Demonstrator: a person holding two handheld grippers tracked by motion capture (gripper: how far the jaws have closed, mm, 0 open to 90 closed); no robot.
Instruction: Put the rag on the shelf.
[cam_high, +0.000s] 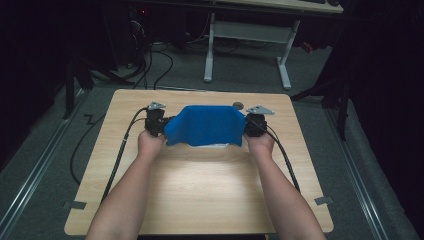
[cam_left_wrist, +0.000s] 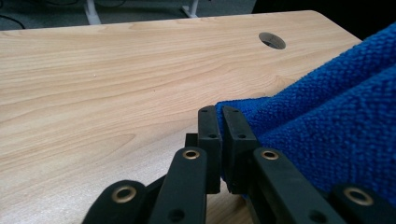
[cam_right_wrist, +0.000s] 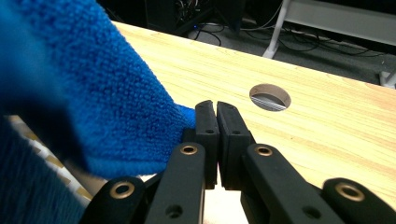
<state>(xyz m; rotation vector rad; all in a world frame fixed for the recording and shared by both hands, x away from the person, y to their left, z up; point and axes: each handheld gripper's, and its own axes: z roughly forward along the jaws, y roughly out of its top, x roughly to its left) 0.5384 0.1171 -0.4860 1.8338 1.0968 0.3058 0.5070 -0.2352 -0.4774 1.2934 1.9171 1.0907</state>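
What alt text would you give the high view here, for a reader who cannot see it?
A person's two hands each hold a claw, the left claw and right claw pinching opposite ends of a blue cloth stretched between them above a wooden table. Something pale lies under the cloth, mostly hidden. Beyond the table are dark floor, cables and a white desk frame.

Blue cloth cut off by frame edges in both gripper views; pale patterned item beneath it mostly hidden, identity unclear; far desk cropped at top
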